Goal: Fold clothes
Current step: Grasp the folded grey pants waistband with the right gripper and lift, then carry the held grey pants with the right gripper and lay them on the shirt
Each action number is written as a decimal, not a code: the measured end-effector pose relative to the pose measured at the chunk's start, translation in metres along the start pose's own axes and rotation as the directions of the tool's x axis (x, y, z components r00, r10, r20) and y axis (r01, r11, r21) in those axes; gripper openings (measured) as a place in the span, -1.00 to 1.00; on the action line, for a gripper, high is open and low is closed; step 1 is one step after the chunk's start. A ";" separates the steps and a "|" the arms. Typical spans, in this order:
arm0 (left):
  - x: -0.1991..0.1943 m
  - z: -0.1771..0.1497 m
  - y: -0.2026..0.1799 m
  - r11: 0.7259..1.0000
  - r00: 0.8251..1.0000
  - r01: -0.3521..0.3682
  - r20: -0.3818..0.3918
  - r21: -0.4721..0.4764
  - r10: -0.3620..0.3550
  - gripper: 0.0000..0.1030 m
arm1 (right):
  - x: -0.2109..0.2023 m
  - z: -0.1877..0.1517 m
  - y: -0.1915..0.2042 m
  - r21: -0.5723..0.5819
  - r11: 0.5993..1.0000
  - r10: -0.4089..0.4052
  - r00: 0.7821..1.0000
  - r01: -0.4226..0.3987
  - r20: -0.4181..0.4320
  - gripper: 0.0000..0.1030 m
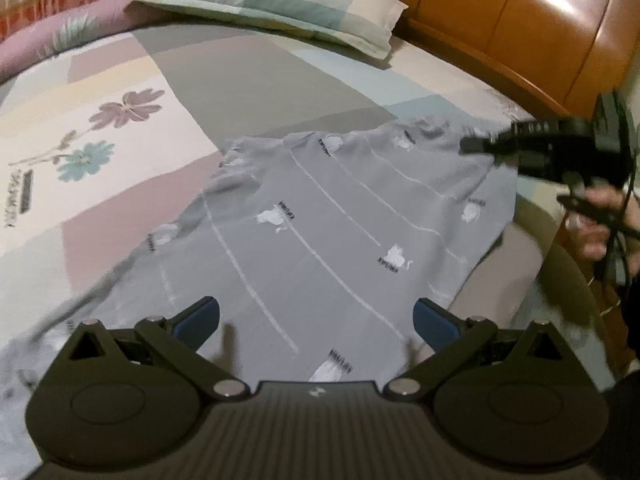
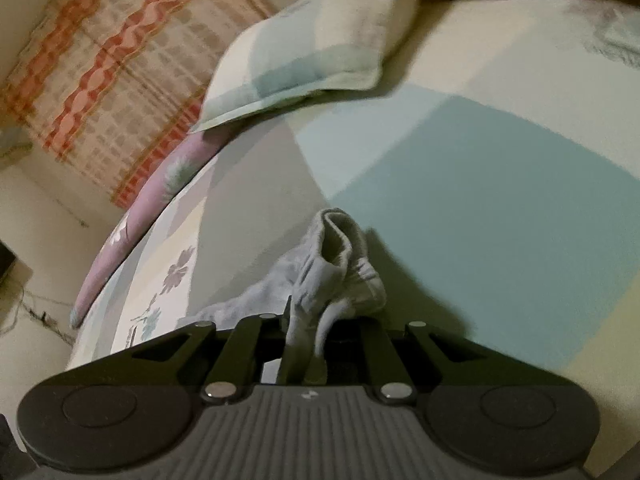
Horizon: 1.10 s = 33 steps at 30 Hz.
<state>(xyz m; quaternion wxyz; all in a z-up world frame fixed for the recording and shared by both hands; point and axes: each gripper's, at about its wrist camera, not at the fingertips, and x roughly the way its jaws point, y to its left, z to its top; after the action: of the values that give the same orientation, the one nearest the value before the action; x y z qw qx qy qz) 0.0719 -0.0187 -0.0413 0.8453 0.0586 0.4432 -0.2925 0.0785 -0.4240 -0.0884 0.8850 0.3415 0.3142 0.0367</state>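
A bed with a patchwork sheet of grey, cream, pink and teal blocks fills both views, backed by a glossy wooden headboard and a curtain striped in red and beige. The left gripper is held low over the bed with its jaws spread wide and nothing between the blue pads. Directly beneath and ahead of it a grey garment is spread flat on the sheet, marked with thin white lines and white animal-like motifs, each with a short dark word beside it; the lettering is too blurred to be read. At the garment's far right edge the right gripper is seen, carried by a hand, with a bunch of the grey fabric drawn up at its tip. In the right wrist view the right gripper is seen with its jaws closed together on a fold of the garment, which rises in a crumpled peak just ahead of them. A pillow in pale green and cream lies near the headboard. A printed flower design is seen on the sheet at the left, with a line of small writing beside it that cannot be made out.
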 end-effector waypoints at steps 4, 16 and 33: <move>-0.017 -0.006 0.003 0.999 1.000 -0.028 -0.008 0.029 0.028 0.98 | -0.005 0.004 0.027 -0.085 0.996 0.001 1.000 -0.001 0.001 -0.77; -0.062 -0.038 0.031 0.992 0.993 -0.099 -0.055 0.080 0.103 0.98 | -0.008 -0.009 0.126 -0.291 0.953 0.080 0.996 -0.087 -0.036 -0.77; -0.118 -0.087 0.089 0.980 0.981 -0.193 -0.009 -0.038 0.193 0.98 | 0.018 -0.084 0.264 -0.576 0.794 0.097 0.976 -0.194 -0.195 -0.77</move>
<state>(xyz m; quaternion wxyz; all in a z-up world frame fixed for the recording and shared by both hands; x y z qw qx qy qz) 0.0070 0.1383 -0.0158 0.8696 0.0855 0.4431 -0.2004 0.0837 -0.1690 0.0198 0.9144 0.0681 0.3279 0.2273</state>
